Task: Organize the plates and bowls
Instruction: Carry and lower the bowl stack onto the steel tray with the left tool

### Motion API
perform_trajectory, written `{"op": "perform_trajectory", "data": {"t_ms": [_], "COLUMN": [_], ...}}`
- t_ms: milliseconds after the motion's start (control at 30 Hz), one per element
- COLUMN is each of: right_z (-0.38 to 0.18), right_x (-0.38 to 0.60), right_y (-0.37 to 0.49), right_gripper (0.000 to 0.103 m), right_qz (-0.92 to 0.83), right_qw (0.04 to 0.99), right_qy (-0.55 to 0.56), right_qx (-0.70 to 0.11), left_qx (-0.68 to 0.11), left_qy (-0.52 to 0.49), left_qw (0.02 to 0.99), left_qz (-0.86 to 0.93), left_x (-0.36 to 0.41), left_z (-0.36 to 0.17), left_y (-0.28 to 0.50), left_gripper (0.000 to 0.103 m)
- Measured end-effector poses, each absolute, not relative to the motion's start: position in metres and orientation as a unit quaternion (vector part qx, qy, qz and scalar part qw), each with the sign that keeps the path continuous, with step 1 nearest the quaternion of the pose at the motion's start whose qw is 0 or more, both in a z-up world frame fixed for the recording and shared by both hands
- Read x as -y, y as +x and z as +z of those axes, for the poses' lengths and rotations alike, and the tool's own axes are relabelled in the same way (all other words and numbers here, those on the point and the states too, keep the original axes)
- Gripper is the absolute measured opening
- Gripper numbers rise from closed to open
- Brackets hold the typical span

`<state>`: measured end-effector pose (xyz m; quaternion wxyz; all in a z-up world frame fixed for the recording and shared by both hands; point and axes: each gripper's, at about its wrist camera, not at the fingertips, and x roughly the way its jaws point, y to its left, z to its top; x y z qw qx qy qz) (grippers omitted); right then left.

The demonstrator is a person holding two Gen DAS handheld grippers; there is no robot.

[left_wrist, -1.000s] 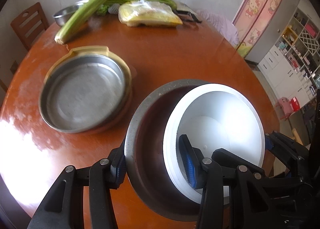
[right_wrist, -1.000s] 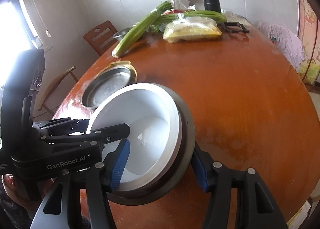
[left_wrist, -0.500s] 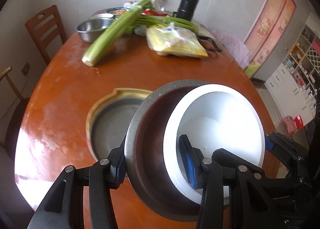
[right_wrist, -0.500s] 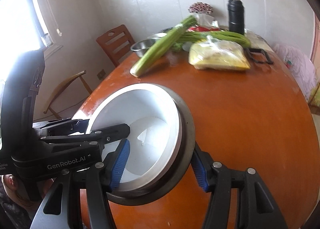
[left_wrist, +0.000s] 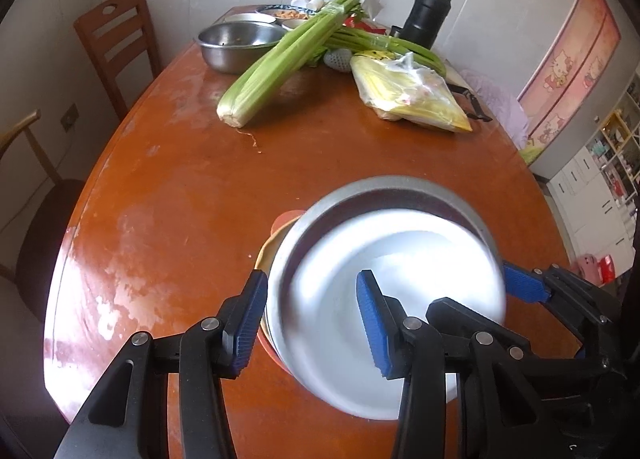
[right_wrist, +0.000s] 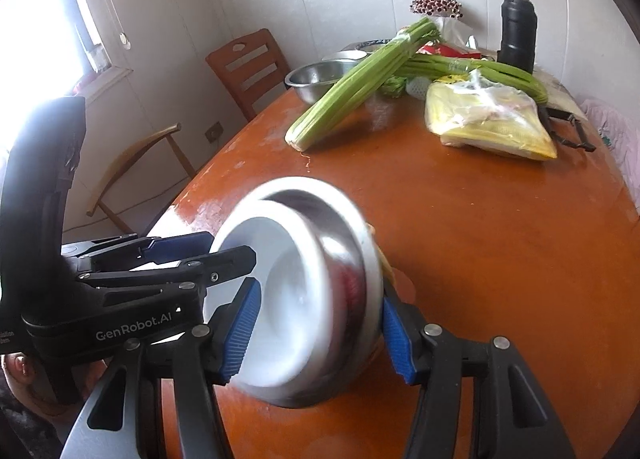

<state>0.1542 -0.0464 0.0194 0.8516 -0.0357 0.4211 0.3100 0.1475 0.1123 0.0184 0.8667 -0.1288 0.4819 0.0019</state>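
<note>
Daylight floods both views, bright and cool. In the right wrist view a window (right_wrist: 36, 19) at ten o'clock is blown out to pure white, washing over the dark gripper housing beside it. In the left wrist view the table (left_wrist: 168, 219) carries a streaky white glare patch at eight o'clock. The white bowl (left_wrist: 392, 299) is overexposed at its centre and smeared by motion blur in both views, as is the metal pan (right_wrist: 320, 219) around it. The background stays sharp. Fisheye curvature bends walls and table edge, and dark vignetting fills the corners.
</note>
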Motion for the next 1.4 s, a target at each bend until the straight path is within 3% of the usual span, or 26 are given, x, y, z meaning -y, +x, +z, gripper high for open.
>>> {"op": "perform_trajectory", "data": {"t_ms": [433,1400], "right_z": [-0.003,-0.014], "right_x": [0.045,0.053], "right_y": [0.17,0.163], "right_gripper": [0.058,0.058], "right_qz": [0.277,0.235], "right_qw": [0.848,0.862], "right_qy": [-0.047,-0.072], "right_qx": [-0.449,-0.443], "left_qx": [-0.496,-0.456], "left_qy": [-0.12,-0.093], "left_qw": [0.86,0.885], "left_qz": [-0.003,0.018], "left_x": [-0.108,-0.1], "left_z": [-0.003,0.017], "left_y": [0.156,0.137], "left_gripper": [0.046,0.055]}}
